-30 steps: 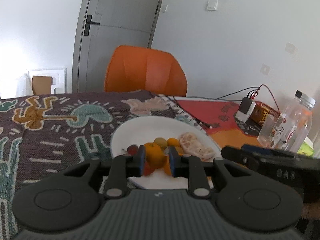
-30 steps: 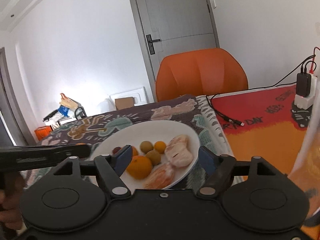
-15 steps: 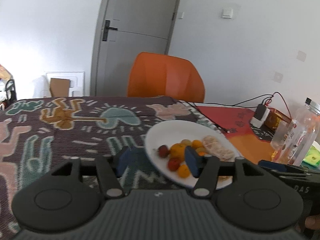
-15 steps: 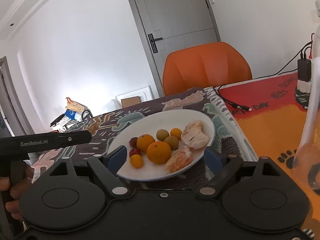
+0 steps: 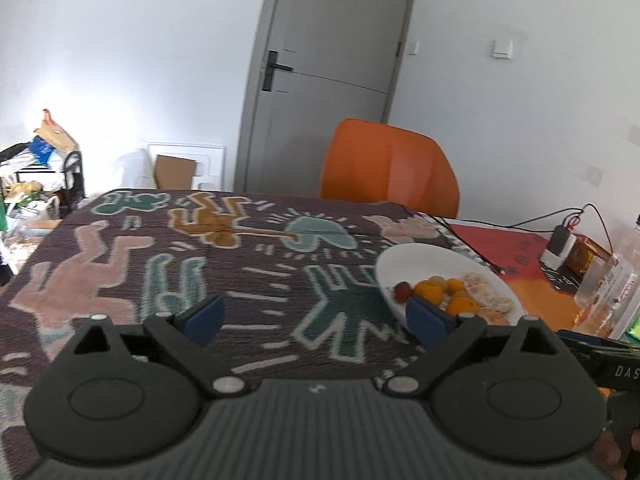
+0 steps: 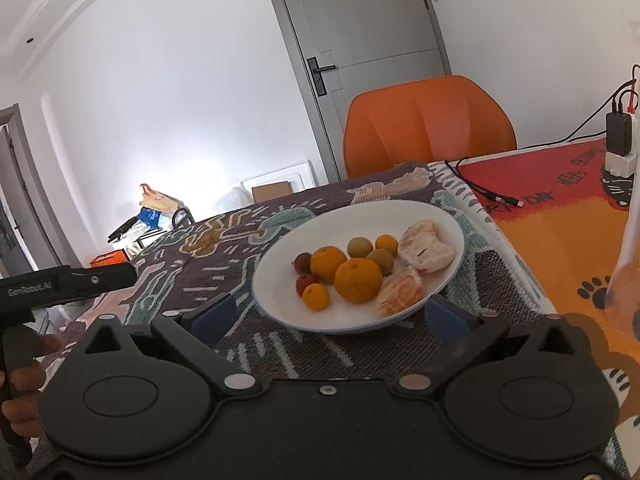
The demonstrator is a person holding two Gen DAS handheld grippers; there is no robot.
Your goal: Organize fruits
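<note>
Left gripper (image 5: 316, 318): jaws opening, already wide apart, nothing between the blue pads, only patterned tablecloth (image 5: 240, 264) under the gap. Its right pad (image 5: 426, 320) overlaps the near edge of the white plate (image 5: 412, 258) in view; contact cannot be told.

Right gripper (image 6: 330, 314): jaws opening, spread wide, holding nothing. The plate's (image 6: 360, 216) near rim sits in the gap between the pads, untouched by either.

Fruit all on the plate, at 12 o'clock from the right gripper and 2 o'clock from the left one. Big orange (image 6: 358, 280) near the middle, second orange (image 6: 328, 264) at its 10 o'clock, touching. Small orange fruit (image 6: 316, 296) at 8 o'clock, two red fruits (image 6: 306, 282) beside it. Two greenish fruits (image 6: 359, 247) at 12 o'clock, another small orange one (image 6: 386, 244) beyond them. Peeled citrus pieces (image 6: 426, 250) at 2 o'clock and (image 6: 400, 294) at 4 o'clock.

Left gripper's handle (image 6: 60, 284) shows at 9 o'clock in the right wrist view, a hand (image 6: 24, 376) below it. Orange chair (image 6: 428, 124) past the table at 12 o'clock, grey door (image 6: 360, 40) behind. Orange mat (image 6: 560, 208) at 2 o'clock with cables (image 6: 488, 196) and a charger (image 6: 619, 136).
</note>
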